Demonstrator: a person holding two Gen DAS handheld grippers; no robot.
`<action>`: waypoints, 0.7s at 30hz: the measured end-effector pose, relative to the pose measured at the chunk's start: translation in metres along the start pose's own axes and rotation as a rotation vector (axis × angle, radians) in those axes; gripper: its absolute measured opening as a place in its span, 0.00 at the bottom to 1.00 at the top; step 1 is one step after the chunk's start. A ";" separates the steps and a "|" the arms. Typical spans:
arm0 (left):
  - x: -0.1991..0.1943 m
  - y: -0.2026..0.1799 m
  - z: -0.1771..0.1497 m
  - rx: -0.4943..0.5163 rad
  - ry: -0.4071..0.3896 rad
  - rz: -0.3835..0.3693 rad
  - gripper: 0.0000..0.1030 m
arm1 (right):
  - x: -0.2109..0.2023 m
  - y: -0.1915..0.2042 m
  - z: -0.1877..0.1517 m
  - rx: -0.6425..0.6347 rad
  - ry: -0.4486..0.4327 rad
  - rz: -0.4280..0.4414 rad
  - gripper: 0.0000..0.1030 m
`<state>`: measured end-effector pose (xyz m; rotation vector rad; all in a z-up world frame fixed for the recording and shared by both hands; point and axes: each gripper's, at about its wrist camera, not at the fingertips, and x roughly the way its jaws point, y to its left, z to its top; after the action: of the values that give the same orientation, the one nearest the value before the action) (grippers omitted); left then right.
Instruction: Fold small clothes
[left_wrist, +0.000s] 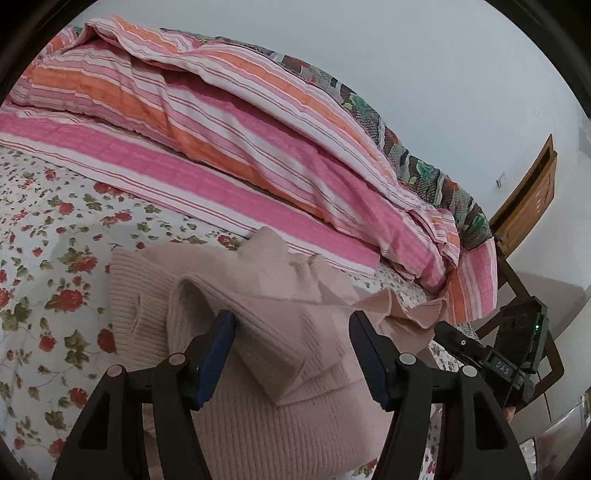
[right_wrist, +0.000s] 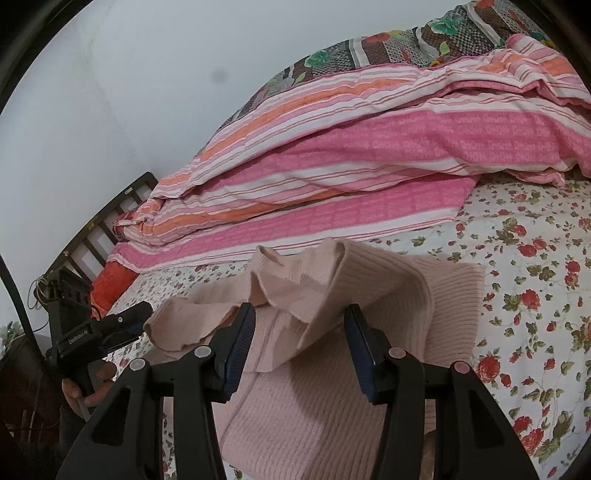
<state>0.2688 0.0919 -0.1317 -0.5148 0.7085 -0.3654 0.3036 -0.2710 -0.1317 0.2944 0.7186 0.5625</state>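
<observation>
- Left wrist view: the left gripper (left_wrist: 293, 354) has its fingers spread, holding nothing, over the pink ribbed sweater (left_wrist: 258, 424) lying on the floral bed sheet (left_wrist: 55, 258). Sleeves seem folded in; I judge a final fold remains.
- Right wrist view: the right gripper (right_wrist: 299, 347) likewise gapes, grasping nothing, above the sweater. No containers appear; a striped quilt (right_wrist: 351, 166) lies behind.

One pink sweater (left_wrist: 258, 369), one striped quilt (left_wrist: 221, 122), one patterned blanket (left_wrist: 436, 173), one floral sheet (left_wrist: 55, 277), one wooden headboard (right_wrist: 107, 221), two grippers: left (left_wrist: 291, 356), right (right_wrist: 299, 350)
</observation>
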 end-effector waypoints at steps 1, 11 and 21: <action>0.001 0.000 0.000 -0.002 0.001 -0.005 0.60 | 0.000 0.000 0.000 -0.001 0.001 0.000 0.48; -0.001 0.001 0.002 -0.015 -0.029 -0.016 0.60 | -0.004 -0.002 0.002 -0.001 -0.014 -0.011 0.49; 0.001 0.007 0.002 -0.031 -0.009 0.012 0.60 | -0.008 -0.007 0.005 -0.023 -0.028 -0.104 0.49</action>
<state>0.2721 0.0977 -0.1344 -0.5411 0.7091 -0.3414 0.3048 -0.2819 -0.1268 0.2417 0.6957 0.4665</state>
